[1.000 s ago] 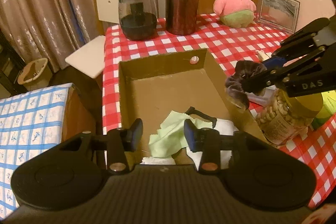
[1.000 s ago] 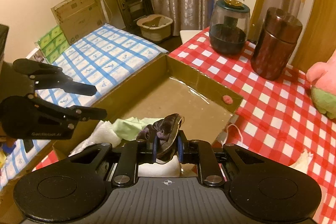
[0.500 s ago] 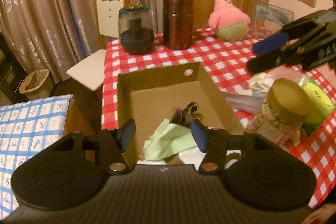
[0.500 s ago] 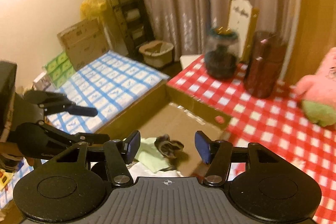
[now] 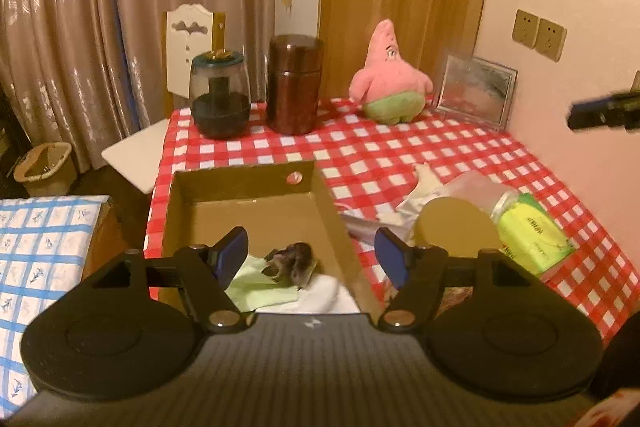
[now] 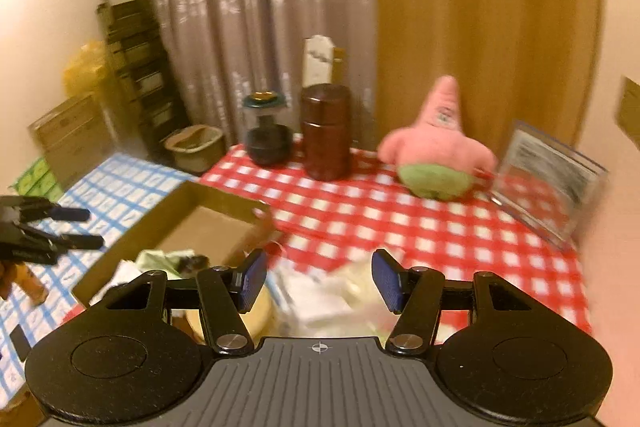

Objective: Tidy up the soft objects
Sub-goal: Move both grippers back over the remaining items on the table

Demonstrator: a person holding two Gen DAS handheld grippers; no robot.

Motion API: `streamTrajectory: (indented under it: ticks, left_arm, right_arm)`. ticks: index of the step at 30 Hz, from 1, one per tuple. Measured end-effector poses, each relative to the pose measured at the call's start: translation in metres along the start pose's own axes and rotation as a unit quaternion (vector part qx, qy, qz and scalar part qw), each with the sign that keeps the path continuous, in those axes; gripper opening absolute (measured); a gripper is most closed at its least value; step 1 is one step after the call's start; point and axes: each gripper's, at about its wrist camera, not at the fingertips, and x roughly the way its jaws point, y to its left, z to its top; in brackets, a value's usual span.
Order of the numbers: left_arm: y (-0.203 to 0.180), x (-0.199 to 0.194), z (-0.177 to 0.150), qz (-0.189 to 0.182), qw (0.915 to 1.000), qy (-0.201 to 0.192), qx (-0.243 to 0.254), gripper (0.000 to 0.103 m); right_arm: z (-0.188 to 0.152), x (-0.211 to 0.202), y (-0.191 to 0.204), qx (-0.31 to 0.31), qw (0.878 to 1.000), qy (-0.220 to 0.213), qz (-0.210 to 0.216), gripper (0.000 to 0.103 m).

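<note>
Left wrist view: the left gripper point(image 5: 312, 259), jaws just widening, empty above the crumpled dark velvety scrunchie point(image 5: 291, 262) (inside the brown cardboard box point(image 5: 240, 183)); the right gripper point(image 6: 319, 279) gapes empty too.

The yellow-green packet point(image 5: 534, 233) carries red print, perhaps a brand name, too small to read; nothing else is legible

The left wrist view looks forward and downward over the open brown cardboard box point(image 5: 256, 203) at the near left of the red-and-white checked worktop point(image 5: 400, 155), close above it. The right wrist view, blurred, faces the same way from further right. Both share the box point(image 6: 208, 223), the pink star-shaped plush toy point(image 5: 388, 83) point(image 6: 436, 147) and the worktop point(image 6: 400, 219).
</note>
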Motion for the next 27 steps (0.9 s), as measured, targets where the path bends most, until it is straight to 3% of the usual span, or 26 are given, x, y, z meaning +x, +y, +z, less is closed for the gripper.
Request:
streamTrajectory:
  ticks: [4,8,14,18,27]
  left_arm:
    - [-0.018,-0.013,0.000,-0.002,0.9999,-0.016,-0.007,0.081]
    - [-0.043,-0.020,-0.006,-0.015,0.9999,-0.007,0.002,0.084]
    - [-0.065,-0.027,-0.017,-0.040,0.9988,-0.010,-0.027,0.087]
    - [-0.070,-0.029,-0.018,-0.054,0.9979,-0.007,-0.036,0.087]
    - [-0.075,-0.016,-0.002,-0.067,0.9977,0.002,0.001,0.087]
  right_arm:
    - [-0.032,-0.028,-0.012,0.026,0.999,0.000,-0.022,0.059]
    - [-0.060,-0.047,-0.015,0.054,0.998,0.002,-0.035,0.059]
    - [-0.090,-0.058,-0.017,0.088,0.996,0.016,-0.030,0.059]
    - [-0.098,-0.061,-0.025,0.105,0.994,0.022,-0.034,0.059]
    - [-0.092,-0.043,-0.048,0.141,0.989,0.037,-0.017,0.059]
